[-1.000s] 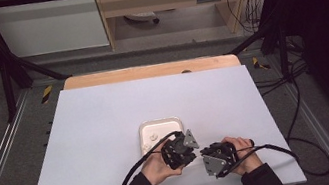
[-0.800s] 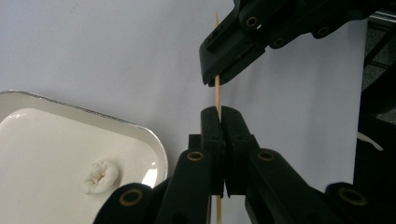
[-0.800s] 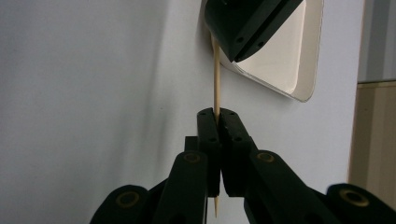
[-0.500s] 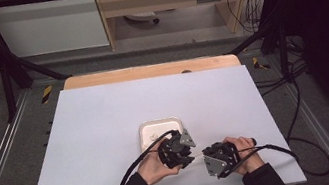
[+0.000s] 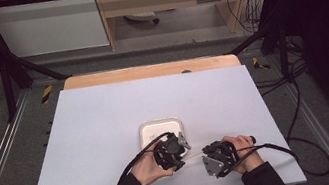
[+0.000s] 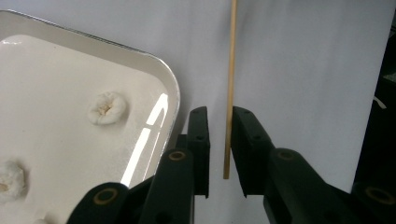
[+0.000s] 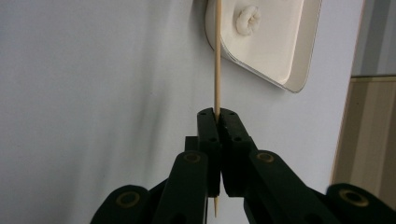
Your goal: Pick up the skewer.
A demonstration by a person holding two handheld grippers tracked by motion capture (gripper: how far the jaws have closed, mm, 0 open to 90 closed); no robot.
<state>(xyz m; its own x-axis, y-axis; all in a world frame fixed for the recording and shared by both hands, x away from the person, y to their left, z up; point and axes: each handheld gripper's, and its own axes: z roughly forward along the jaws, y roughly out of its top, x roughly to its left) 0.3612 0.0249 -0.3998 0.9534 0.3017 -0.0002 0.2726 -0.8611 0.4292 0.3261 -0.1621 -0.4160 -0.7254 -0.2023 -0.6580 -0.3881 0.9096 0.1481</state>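
The right tool (image 7: 217, 114) is clenching a thin wooden skewer (image 7: 216, 56); the left tool (image 6: 220, 114), released and just narrowing, is straddling it beside the white tray (image 6: 170, 84).

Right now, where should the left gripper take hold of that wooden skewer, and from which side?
Grip the wooden skewer near its free end, which already lies between the left gripper fingers, just beside the white tray. Come along its length, one finger either side: it is thin and straight, and the right gripper clamps the other end.
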